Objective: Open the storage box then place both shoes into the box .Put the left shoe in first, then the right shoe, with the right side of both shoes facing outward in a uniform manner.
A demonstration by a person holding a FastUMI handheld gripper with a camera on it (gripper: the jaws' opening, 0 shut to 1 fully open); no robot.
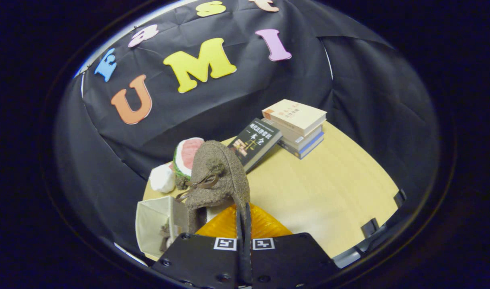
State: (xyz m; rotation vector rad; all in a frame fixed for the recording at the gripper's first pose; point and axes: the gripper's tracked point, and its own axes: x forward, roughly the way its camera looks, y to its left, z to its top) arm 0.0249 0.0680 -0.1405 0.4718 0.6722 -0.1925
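The fingers (243, 216) pinch the rear edge of the fuzzy brown bow-trimmed shoe (216, 178), lifted beside the open white storage box (152, 224). So thin a grip risks it twisting or dropping onto the bench (329, 192).

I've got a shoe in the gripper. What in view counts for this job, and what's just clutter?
Job: held shoe, pinched in the gripper; open box with another shoe inside; orange lid.

Clutter: leaning book, book stack, watermelon toy, white lump.
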